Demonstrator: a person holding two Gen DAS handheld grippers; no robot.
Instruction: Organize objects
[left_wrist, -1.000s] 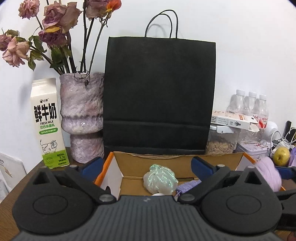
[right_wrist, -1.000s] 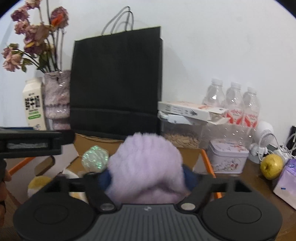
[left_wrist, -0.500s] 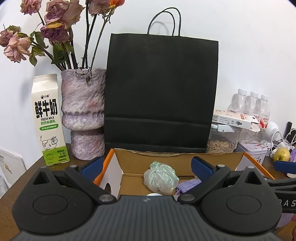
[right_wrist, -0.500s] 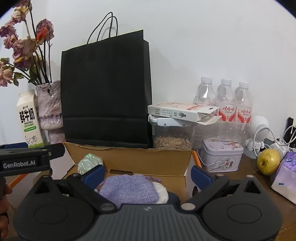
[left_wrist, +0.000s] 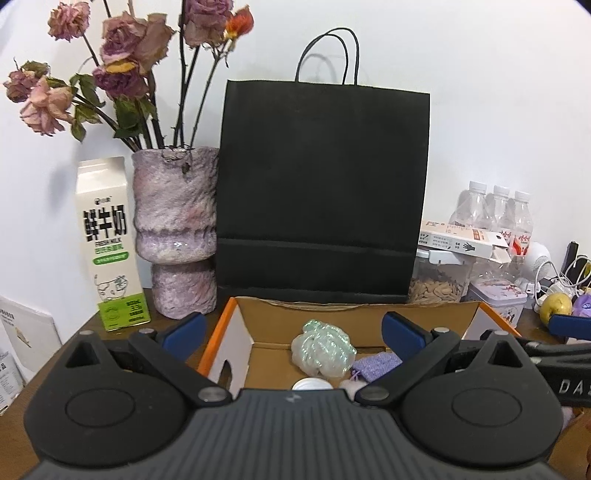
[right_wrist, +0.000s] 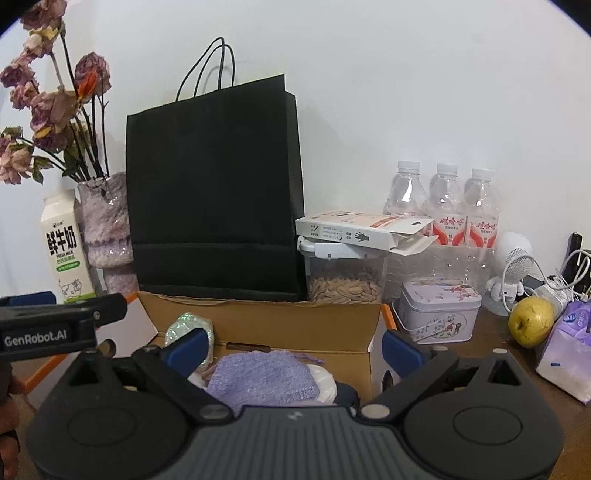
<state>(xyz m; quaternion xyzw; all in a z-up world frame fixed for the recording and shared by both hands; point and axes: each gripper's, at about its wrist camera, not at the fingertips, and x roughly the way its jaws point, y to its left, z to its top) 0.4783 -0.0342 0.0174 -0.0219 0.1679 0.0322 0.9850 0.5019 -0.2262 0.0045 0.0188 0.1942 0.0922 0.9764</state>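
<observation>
1. The table (right_wrist: 517, 373) is brown wood and stands against a white wall.
2. A black paper bag (left_wrist: 321, 192) stands upright at the back, its handles up, just behind the box.
3. The open cardboard box (left_wrist: 332, 314) lies in front of the bag, with orange-edged flaps at both sides.
4. A purple vase (left_wrist: 175, 229) of dried roses stands left of the bag, and a milk carton (left_wrist: 109, 243) stands left of the vase.
5. Right of the bag, a clear jar of seeds (right_wrist: 345, 273) carries a flat white carton (right_wrist: 362, 232) on its lid; three water bottles (right_wrist: 447, 206) stand behind.
6. A floral tin (right_wrist: 439, 308) sits right of the box, then a pear (right_wrist: 532, 321) and a purple tissue pack (right_wrist: 569, 347).
7. The left gripper (left_wrist: 291, 328) hangs over the near edge of the box, jaws apart with nothing between them.
8. The right gripper (right_wrist: 291, 345) is also at the box, jaws spread wide and clamped on nothing.
9. Inside the box, a purple knitted cloth (right_wrist: 262, 376) lies below the right gripper's fingers, free of them, on top of something white.
10. A shiny pale-green ball (left_wrist: 321, 349) rests farther back in the box, touching the cloth's left edge in the left wrist view.
</observation>
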